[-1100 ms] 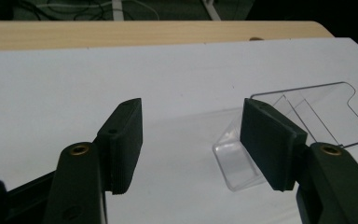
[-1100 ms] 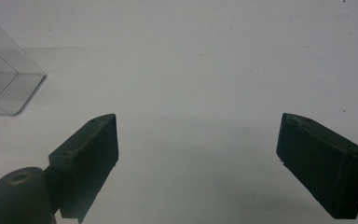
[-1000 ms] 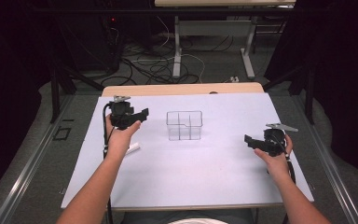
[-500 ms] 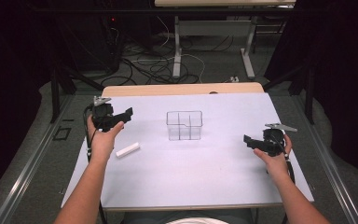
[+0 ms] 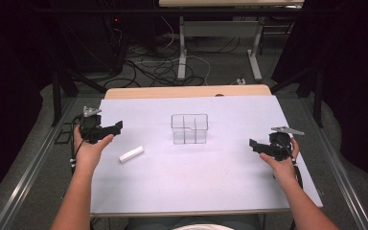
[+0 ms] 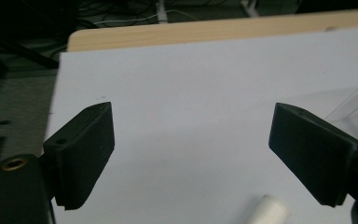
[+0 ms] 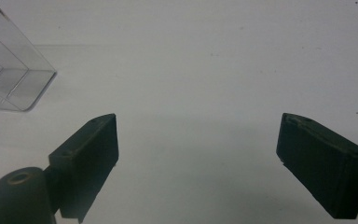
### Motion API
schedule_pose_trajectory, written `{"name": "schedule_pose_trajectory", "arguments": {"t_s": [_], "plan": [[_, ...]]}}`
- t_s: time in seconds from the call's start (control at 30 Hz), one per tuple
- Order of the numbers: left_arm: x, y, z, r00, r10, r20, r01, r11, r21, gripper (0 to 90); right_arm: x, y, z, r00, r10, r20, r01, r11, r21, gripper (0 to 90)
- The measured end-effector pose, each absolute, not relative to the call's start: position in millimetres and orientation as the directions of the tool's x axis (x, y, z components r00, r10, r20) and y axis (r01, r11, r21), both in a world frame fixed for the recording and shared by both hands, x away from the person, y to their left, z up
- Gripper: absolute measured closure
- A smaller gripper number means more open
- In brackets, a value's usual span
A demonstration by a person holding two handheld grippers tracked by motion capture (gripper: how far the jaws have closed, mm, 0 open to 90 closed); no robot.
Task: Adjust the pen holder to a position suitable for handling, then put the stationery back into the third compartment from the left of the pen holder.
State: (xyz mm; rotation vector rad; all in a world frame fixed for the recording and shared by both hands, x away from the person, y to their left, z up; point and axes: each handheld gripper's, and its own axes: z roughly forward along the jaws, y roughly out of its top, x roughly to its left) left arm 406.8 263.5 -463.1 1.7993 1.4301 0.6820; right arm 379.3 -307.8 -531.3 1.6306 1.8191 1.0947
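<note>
High view overlooks table (image 5: 196, 187); gripper views skim its surface closely.

Each black gripper (image 5: 116, 127) has ribbed pads (image 6: 85, 156), a grey plate and a cable.

A white sheet (image 5: 206, 172) is being carried by the table (image 5: 187, 91), whose wooden far edge is being left uncovered. Beyond it, tangled cables (image 5: 163, 67) are being seen lying on the floor, between the metal legs of a second table (image 5: 182, 48) standing farther back in the dark.
</note>
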Motion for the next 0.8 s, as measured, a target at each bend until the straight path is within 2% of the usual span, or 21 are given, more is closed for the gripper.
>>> {"name": "schedule_pose_trajectory", "arguments": {"t_s": [0.23,0.37,0.57,0.8], "plan": [[400,277,-466,0.321,0.947,0.030,0.602,-0.228,0.765,15.7,378,-308,-531,-0.191,0.966,0.176,0.604,-0.026,0.797,12.3],[397,280,-467,0.348,0.932,0.102,0.604,-0.306,0.736,15.9,378,-308,-530,-0.200,0.966,0.165,0.598,-0.014,0.802,12.3],[395,285,-466,0.379,0.919,0.106,0.610,-0.334,0.718,16.8,379,-308,-531,-0.201,0.964,0.172,0.605,-0.016,0.796,12.3],[394,278,-469,0.441,0.879,0.181,0.591,-0.436,0.678,21.1,379,-307,-531,-0.215,0.962,0.166,0.605,-0.003,0.796,12.3]]}}
